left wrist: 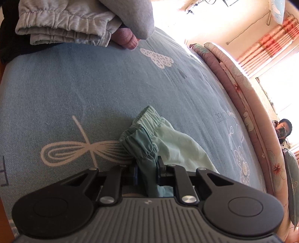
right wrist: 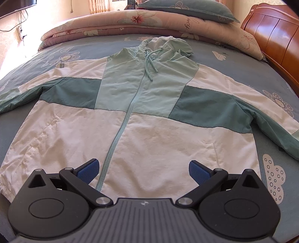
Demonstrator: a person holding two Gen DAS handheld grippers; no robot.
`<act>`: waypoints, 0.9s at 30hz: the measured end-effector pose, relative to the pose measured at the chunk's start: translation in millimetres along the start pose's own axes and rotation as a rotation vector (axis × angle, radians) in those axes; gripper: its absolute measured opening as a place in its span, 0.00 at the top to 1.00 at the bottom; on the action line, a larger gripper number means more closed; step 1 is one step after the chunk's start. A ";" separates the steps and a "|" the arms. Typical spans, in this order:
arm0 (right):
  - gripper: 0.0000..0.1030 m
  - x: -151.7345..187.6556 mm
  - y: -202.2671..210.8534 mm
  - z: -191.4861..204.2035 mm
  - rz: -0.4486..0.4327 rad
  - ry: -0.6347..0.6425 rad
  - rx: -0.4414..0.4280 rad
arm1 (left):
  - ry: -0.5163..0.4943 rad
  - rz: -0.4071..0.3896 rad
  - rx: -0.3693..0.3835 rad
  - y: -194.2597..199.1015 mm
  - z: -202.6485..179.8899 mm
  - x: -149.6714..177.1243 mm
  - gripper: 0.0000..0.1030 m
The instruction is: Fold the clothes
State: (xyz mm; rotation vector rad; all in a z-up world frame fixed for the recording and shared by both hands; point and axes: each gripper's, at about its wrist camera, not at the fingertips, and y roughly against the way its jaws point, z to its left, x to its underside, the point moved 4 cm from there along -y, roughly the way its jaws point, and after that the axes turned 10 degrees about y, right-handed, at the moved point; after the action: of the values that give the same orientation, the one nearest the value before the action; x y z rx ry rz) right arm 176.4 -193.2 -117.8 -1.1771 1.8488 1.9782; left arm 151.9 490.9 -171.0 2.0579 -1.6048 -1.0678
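Observation:
A hooded zip jacket (right wrist: 130, 115) in white, mint and teal panels lies flat, front up, on the blue bed sheet (right wrist: 271, 78), with both sleeves spread outward. My right gripper (right wrist: 143, 170) hovers open over the jacket's hem, its blue pads (right wrist: 88, 171) on either side of the zipper (right wrist: 119, 134). In the left wrist view, my left gripper (left wrist: 146, 168) is shut on the elastic cuff of a teal and mint sleeve (left wrist: 149, 142), which bunches up above the sheet (left wrist: 93, 89).
Folded grey garments (left wrist: 61, 24) and a pink one (left wrist: 125, 37) lie at the bed's far edge. A rolled floral quilt (right wrist: 130, 22) and pillow (right wrist: 186, 9) sit at the head by the wooden headboard (right wrist: 276, 35). A person (left wrist: 283, 129) stands beyond the quilt (left wrist: 243, 101).

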 end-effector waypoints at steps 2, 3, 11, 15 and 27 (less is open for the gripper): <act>0.00 0.8 1.8 -1.3 -0.004 -0.002 0.002 | -0.020 -0.005 0.007 7.0 -10.3 -1.6 0.85; 0.00 1.2 2.8 -2.3 -0.007 -0.006 0.002 | -0.030 -0.008 0.011 10.5 -15.4 -2.4 0.85; 0.00 4.1 6.9 -1.7 -0.021 -0.015 -0.021 | -0.128 -0.031 0.062 41.1 -68.4 -6.6 0.86; 0.00 4.4 8.8 4.3 -0.021 0.002 -0.041 | -0.233 -0.028 0.139 62.1 -118.7 3.5 0.86; 0.00 -12.4 8.0 28.6 -0.001 0.119 -0.101 | -0.563 0.067 0.353 114.4 -261.2 95.7 0.86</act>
State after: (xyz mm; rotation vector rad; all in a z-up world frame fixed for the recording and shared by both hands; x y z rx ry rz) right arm 167.9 -164.4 -106.3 -1.3516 1.8202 2.0644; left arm 269.2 316.2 43.9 1.9936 -2.2537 -1.5279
